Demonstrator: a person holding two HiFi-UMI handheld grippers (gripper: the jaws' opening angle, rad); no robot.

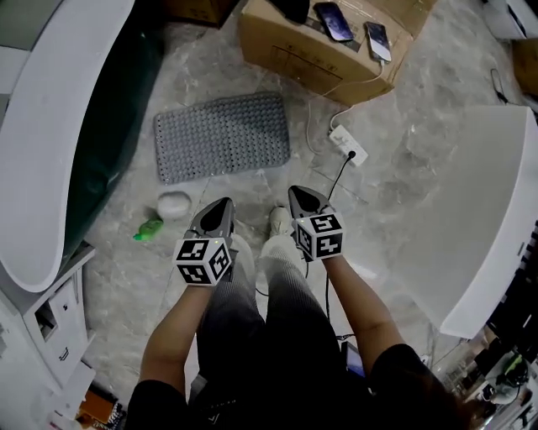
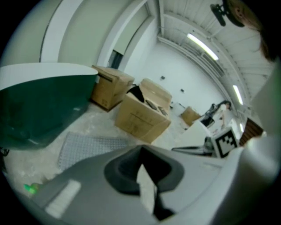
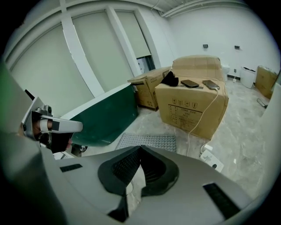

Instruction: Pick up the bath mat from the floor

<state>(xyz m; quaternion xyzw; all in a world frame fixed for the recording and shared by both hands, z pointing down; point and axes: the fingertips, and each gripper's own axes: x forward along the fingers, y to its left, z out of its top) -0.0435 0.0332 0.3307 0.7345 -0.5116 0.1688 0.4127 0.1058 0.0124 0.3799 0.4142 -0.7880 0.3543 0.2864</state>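
A grey marbled floor (image 1: 403, 168) lies under me, with a dark green tub (image 1: 109, 151) along the left and a large white rounded form (image 1: 479, 210) on the right. At the far side stands a cardboard box (image 1: 311, 50) with two phones (image 1: 334, 21) lying on top. A white cord runs from the box down to a white power strip (image 1: 347, 144) on the floor just right of the middle.

The bath mat (image 1: 223, 136) is grey and studded. It lies flat on the floor beyond my grippers, between the green tub and the power strip, with the cardboard box just past its far right corner. Nothing rests on it and neither gripper touches it. Near its left near corner sit a small white round thing (image 1: 174, 204) and a green bottle (image 1: 149, 228) lying on its side.

I hold both grippers side by side above my legs, well short of the mat and pointing toward it. My left gripper (image 1: 224, 206) has its jaws closed tip to tip, with nothing between them; only floor shows through the slit below the tips. My right gripper (image 1: 298, 195) is the same: its jaws are pressed together and empty, and its ribbed pads face each other with only bare floor seen behind. In both gripper views the mat shows on the floor past the closed tips.
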